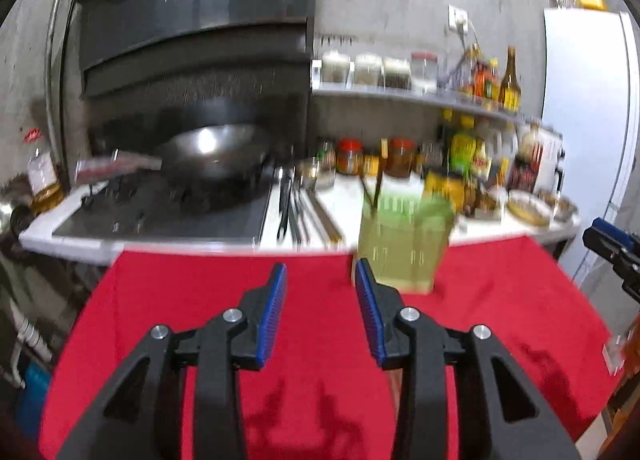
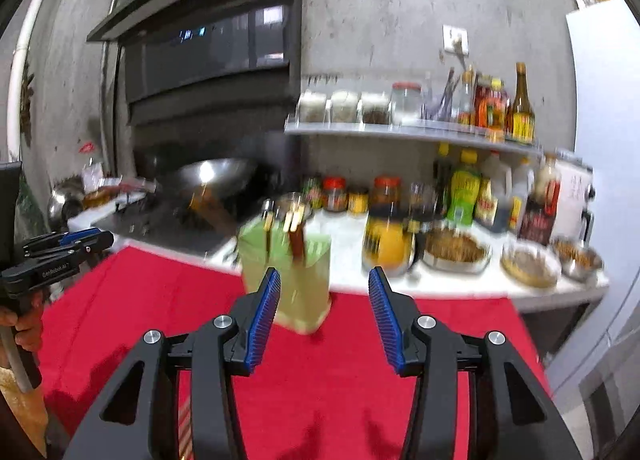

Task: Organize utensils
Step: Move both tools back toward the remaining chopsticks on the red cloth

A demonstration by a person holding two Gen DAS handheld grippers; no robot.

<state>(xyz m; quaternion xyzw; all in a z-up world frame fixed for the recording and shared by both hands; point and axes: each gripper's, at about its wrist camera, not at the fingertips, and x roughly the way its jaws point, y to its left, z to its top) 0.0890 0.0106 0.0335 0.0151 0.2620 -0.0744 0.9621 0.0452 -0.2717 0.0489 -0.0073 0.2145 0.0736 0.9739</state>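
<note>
A pale green utensil holder [image 1: 402,244] stands upright at the far edge of a red cloth [image 1: 224,284], right by the white counter [image 1: 344,200]. A few sticks, likely chopsticks [image 2: 297,238], rise from its top; the blur keeps me from counting them. More long utensils [image 1: 298,208] lie flat on the counter beside the stove, left of the holder.

The left gripper [image 1: 321,280] is open with nothing between its blue pads; the holder sits just beyond and to the right of its right fingertip, and whether they touch I cannot tell. The right gripper [image 2: 323,284] is open too, also empty; in its view the holder stands ahead of the gap, partly behind the left finger.

Farther out, a dark wok [image 1: 216,154] rests on the stove. To the right on the counter are metal bowls [image 2: 456,252] holding brownish food, along with jars and sauce bottles [image 2: 464,192]. A shelf [image 2: 400,132] above carries more jars [image 2: 344,106] and bottles.
</note>
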